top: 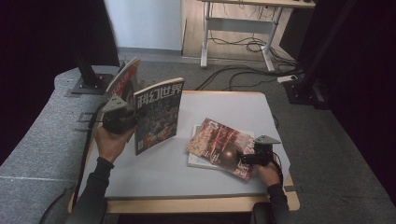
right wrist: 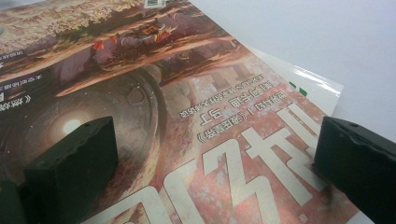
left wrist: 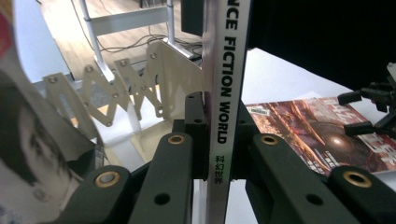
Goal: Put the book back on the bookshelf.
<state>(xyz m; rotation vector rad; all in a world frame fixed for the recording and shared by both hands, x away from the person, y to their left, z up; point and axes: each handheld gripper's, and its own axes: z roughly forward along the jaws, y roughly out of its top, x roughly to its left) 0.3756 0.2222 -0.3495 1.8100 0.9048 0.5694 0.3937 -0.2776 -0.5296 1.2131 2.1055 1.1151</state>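
My left gripper (top: 122, 117) holds a science-fiction magazine (top: 159, 114) upright above the table's left side. Its jaws are shut on the white spine (left wrist: 225, 88), and the left gripper (left wrist: 219, 140) clamps it from both sides. A red-covered magazine (top: 219, 145) lies flat at the right front, on top of a white one (top: 195, 160). My right gripper (top: 250, 157) rests low over the red cover's near corner. Its jaws (right wrist: 215, 158) stand wide open over the red cover (right wrist: 187, 107), with nothing pinched between them.
A white zigzag rack (left wrist: 116, 88) stands at the table's back left with another magazine (top: 123, 77) leaning in it. The grey tabletop (top: 224, 105) has bare room in the middle and back. The red magazine (left wrist: 303, 130) and the right gripper (left wrist: 373, 112) lie beyond the held spine.
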